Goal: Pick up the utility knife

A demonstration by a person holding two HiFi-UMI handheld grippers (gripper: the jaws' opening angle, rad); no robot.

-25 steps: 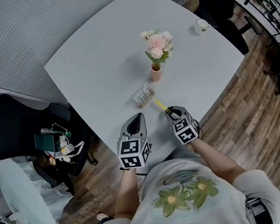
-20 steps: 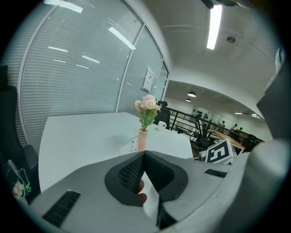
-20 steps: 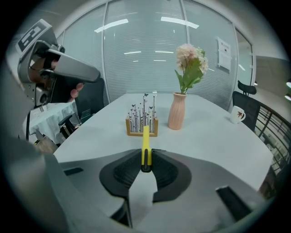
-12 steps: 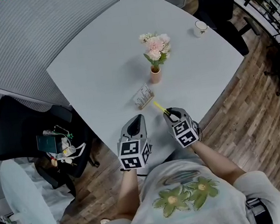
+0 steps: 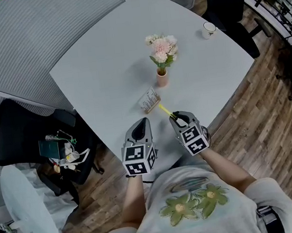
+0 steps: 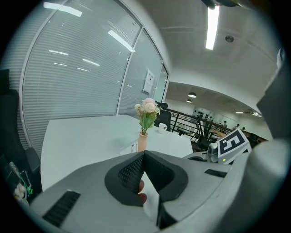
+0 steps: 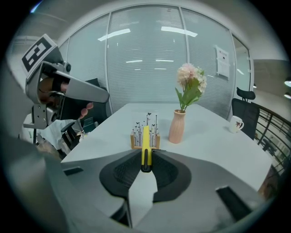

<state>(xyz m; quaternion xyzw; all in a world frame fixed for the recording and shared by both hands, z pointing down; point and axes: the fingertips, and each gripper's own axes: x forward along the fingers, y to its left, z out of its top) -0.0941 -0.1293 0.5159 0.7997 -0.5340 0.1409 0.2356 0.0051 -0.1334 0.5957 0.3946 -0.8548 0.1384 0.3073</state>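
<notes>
The yellow utility knife point(image 5: 165, 111) sticks out forward from my right gripper point(image 5: 177, 116), whose pads are shut on its rear end. In the right gripper view the knife point(image 7: 145, 142) runs straight ahead between the jaws of the right gripper point(image 7: 146, 159), and its tip hangs above the white table point(image 5: 102, 66). My left gripper point(image 5: 144, 122) hovers beside it over the table's near edge. In the left gripper view the left gripper point(image 6: 144, 155) has its jaws meeting at the tip with nothing between them.
A small card stand with a wooden base point(image 5: 149, 99) sits just beyond the knife's tip. Behind it stands a pink vase with flowers point(image 5: 162, 75), and a white mug point(image 5: 209, 27) is at the far right corner. Black chairs point(image 5: 15, 136) flank the table.
My right gripper has risen a little with the knife in it, and the knife's tip has shifted slightly toward the card stand. The left gripper has stayed where it was.
</notes>
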